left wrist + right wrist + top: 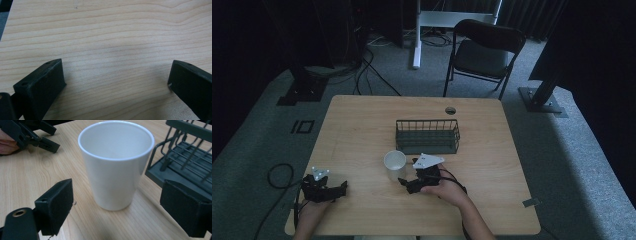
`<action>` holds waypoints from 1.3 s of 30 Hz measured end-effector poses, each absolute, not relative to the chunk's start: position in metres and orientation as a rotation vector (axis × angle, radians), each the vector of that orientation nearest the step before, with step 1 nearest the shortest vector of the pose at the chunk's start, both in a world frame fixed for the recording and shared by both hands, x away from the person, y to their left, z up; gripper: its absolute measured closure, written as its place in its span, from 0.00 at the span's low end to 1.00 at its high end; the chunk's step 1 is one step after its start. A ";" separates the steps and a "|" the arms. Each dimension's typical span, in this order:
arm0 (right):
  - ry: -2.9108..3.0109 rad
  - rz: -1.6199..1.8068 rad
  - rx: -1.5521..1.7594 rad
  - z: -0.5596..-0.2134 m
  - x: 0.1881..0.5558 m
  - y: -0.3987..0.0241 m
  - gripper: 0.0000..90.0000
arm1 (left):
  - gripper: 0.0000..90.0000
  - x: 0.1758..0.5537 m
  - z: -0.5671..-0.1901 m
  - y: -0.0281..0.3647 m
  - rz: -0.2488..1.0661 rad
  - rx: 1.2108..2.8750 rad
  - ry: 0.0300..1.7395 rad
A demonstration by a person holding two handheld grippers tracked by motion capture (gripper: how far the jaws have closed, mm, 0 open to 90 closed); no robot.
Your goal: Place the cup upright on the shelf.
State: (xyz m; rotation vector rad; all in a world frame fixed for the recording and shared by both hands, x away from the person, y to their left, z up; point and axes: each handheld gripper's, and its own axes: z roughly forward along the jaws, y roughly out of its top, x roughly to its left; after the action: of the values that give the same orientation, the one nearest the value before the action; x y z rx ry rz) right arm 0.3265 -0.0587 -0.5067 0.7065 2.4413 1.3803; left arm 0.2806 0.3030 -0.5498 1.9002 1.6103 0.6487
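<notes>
A white cup [394,165] stands upright and empty on the wooden table [362,125], just in front of a dark wire basket [427,135]. My right gripper [406,180] sits close to the cup's right side, open. In the right gripper view the cup [115,165] stands a little beyond the two spread jaws, not between them, with the basket [185,152] at the right. My left gripper [343,188] rests near the table's front left corner, open, its jaws wide apart over bare wood [112,50].
A black folding chair [484,50] stands beyond the table's far edge. Cables [367,70] lie on the grey carpet at the back left. A round cable hole [450,110] sits near the table's far edge. The left gripper [30,136] shows at the right gripper view's top left.
</notes>
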 end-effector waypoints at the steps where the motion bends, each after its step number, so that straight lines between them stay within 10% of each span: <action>1: 2.442 1.383 0.713 -0.507 0.327 -0.056 0.13 | 0.01 0.281 -0.550 0.303 0.649 1.901 1.610; 39: 2.400 1.410 0.680 -0.504 0.348 -0.013 0.18 | 0.01 0.280 -0.550 0.303 0.645 1.903 1.604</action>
State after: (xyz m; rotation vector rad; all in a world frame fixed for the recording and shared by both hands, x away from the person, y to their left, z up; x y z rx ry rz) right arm 0.3477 -0.0132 -0.5040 0.6800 2.3996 1.4100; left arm 0.2804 0.3033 -0.5498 1.9034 1.6039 0.6454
